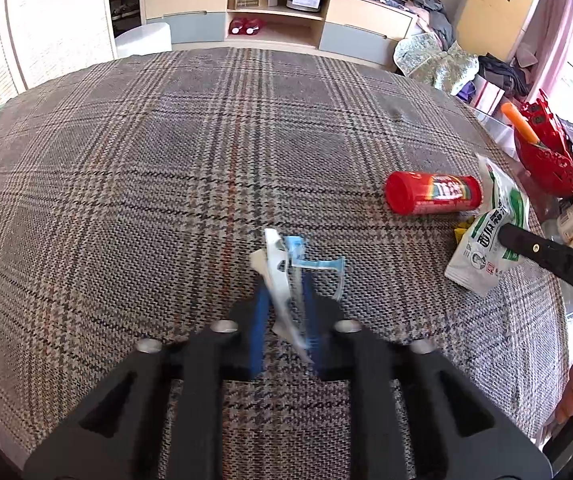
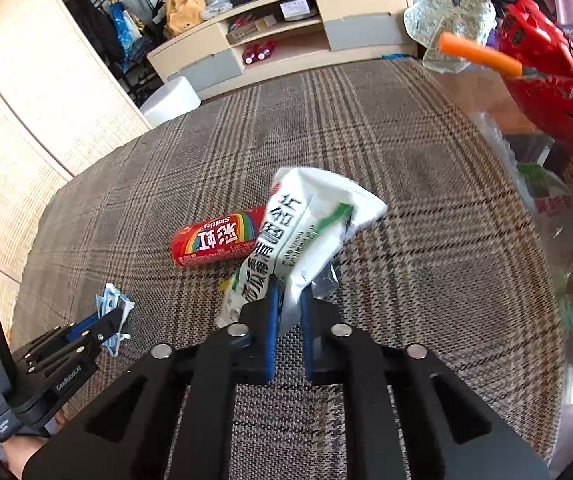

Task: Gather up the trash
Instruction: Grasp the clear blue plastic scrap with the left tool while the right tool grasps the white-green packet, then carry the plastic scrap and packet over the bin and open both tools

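Two pieces of trash pinched, one piece still lying on the bench

Nearest, a small blue-and-white wrapper (image 1: 286,264) is pinched by the left hand-held gripper (image 1: 284,280), and a white-and-green pouch (image 2: 306,232) is pinched by the right hand-held gripper (image 2: 286,292); both wrappers are in front of the red candy tube (image 2: 218,236), the pouch touching its end. The tube is left untouched on its side on the plaid-covered bench (image 1: 166,160). Beyond and right of the tube, a red basket (image 2: 546,92) is seen. No bin is visible, so collection is judged barely begun: nothing deposited, the tube not yet picked up.
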Demonstrator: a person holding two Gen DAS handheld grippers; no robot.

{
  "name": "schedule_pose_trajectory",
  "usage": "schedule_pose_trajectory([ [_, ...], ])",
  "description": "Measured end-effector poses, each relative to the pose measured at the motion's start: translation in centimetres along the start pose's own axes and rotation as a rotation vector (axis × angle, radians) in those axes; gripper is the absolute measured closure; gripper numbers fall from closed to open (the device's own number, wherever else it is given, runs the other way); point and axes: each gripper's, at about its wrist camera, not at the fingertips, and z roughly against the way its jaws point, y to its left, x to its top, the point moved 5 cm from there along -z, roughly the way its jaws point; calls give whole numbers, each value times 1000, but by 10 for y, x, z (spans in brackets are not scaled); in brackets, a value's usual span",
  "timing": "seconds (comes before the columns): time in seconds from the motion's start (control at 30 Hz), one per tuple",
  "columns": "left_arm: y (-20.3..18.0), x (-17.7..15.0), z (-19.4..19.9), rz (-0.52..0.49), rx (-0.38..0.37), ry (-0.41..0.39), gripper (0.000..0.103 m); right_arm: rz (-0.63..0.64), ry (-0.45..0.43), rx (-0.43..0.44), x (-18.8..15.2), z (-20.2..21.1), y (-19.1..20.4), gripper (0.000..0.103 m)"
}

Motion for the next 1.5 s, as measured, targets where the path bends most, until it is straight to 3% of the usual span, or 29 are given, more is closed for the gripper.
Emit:
schedule_pose_trajectory([
  [0.23,-11,-3,9,-48,0,-16,98,34,-75,-107,13,26,-10,97],
  [0.43,-14,-4,24,-51,13,-36,98,21,-88,-85,14,45,-18,97],
  [0.63,-22,-18,71,-51,4,-65,98,26,-105,-57,-4,87,-10,97],
  [0.83,-41,-53,136,-73,-2,-102,98,38,-126,-37,-44,145,2,97],
  [1.1,-62,-131,209,-87,-51,-133,98,49,-135,-11,-111,206,7,97],
  [1.33,-68,-201,221,-103,-80,-115,98,84,-125,-4,-180,232,7,97],
  [1.5,-70,-248,208,-100,-103,-79,98,100,-78,-7,-230,222,1,97],
])
